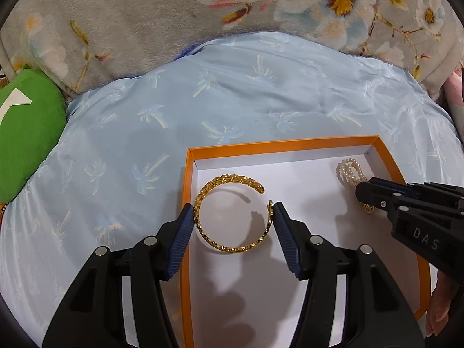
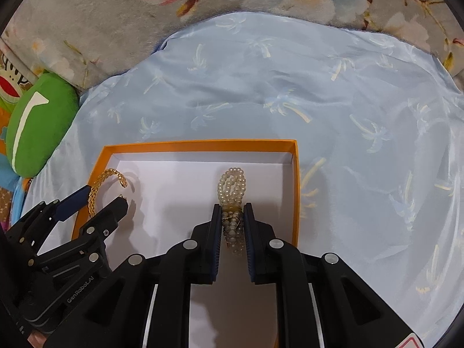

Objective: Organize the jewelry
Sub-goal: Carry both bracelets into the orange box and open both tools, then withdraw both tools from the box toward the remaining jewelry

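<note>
I am seeing my right gripper clamping the pearl bracelet inside the orange box; gold bangle lying at nine o'clock.

Box sitting on sheet, blanket lying behind sheet, cushion lying at sheet's left edge. Bangle lying in box's left part, between left gripper fingers. Pearl bracelet lying in box's right part, right gripper fingers flanking its near end.
</note>
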Available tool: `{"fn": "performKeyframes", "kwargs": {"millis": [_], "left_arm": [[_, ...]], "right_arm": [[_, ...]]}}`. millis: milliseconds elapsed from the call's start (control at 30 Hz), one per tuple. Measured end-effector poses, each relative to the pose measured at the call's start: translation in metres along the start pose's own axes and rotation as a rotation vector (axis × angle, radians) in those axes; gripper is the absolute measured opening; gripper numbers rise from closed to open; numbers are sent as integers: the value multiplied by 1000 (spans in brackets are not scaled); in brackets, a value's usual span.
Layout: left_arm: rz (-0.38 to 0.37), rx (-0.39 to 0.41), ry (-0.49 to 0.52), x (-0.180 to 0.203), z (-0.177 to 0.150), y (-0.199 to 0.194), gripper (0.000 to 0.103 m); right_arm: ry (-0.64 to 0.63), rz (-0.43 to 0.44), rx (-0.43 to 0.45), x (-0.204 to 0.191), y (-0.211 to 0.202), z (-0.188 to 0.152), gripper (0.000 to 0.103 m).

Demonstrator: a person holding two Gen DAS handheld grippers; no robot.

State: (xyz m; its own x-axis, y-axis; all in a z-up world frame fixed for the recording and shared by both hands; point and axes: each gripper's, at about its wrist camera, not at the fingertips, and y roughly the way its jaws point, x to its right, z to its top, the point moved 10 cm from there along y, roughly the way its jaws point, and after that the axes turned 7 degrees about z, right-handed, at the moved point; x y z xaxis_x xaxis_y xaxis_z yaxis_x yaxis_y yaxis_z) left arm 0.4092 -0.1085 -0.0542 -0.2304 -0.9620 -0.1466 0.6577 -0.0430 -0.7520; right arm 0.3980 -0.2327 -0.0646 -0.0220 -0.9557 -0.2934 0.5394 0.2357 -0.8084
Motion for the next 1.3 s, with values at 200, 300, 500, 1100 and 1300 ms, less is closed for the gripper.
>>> {"fn": "performKeyframes", "kwargs": {"millis": [200, 300, 500, 1100, 1300], "left_arm": [[-40, -17, 5, 6, -2, 0, 65], [-47, -15, -10, 5, -3, -2, 68], [-76, 67, -110, -11, 0, -33, 68], [2, 81, -160, -59, -134, -157, 73], [-10, 22, -164, -45, -187, -167, 73]], "right_arm": [[-12, -13, 47, 0, -10, 3, 23], [-25, -15, 71, -2, -19, 1, 24], [-72, -43, 136, -8, -56, -11, 24], [-102, 4, 136, -11, -146, -184, 29], [-101, 9, 108, -19, -138, -218, 30]]}}
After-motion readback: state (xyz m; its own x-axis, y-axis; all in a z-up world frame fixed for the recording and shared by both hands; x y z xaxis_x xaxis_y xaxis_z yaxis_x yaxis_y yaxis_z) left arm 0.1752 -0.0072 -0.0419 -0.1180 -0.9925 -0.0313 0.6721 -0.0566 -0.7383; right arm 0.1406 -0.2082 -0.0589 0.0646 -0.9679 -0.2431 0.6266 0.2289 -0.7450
